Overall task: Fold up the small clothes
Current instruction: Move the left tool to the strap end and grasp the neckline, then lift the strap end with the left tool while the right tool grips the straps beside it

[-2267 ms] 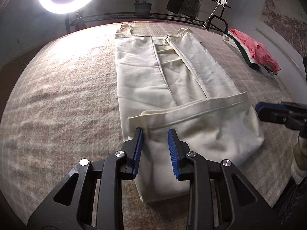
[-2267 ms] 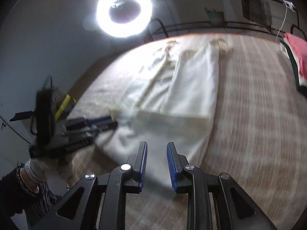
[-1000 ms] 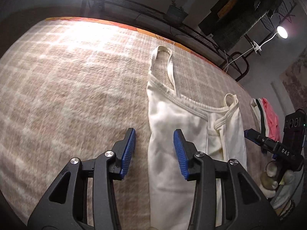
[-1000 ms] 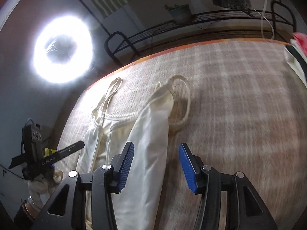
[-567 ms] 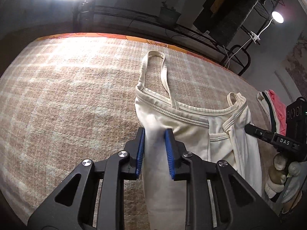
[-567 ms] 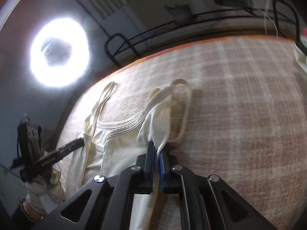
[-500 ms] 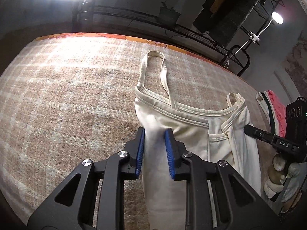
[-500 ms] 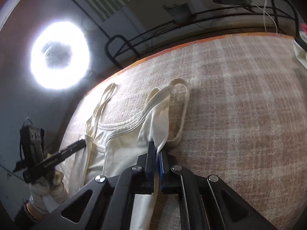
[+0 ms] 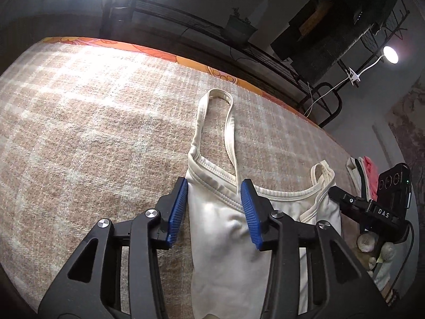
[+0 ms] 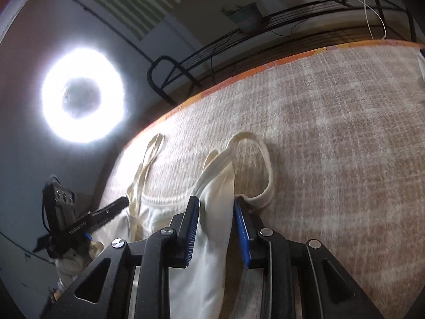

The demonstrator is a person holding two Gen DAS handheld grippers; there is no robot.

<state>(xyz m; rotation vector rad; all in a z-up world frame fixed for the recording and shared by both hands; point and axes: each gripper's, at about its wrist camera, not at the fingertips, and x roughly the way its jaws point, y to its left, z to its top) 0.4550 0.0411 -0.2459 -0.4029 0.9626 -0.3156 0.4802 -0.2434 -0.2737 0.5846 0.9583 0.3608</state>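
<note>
Nearest you, your left gripper (image 9: 213,208) straddles the left shoulder corner of the cream camisole (image 9: 228,252); its jaws have just been opening and stand apart, the blue pads beside the cloth rather than pressing it. Your right gripper (image 10: 216,228) sits over the camisole's right folded edge; its jaws have also just been opening, and cloth lies between them, ungripped. The camisole lies folded lengthwise on the plaid blanket (image 9: 79,122), its two straps (image 9: 216,122) stretched away from you. To the right of the camisole a small stack of folded clothes (image 9: 365,171), with pink in it, rests near the blanket's edge. Beyond the camisole runs the blanket's orange patterned border (image 9: 164,53), then a black metal rack (image 9: 202,24) carrying a potted plant (image 9: 240,28). A ring light (image 10: 82,97) glows beyond the camisole to its left, and a clip lamp (image 9: 390,54) beyond it to the right.
</note>
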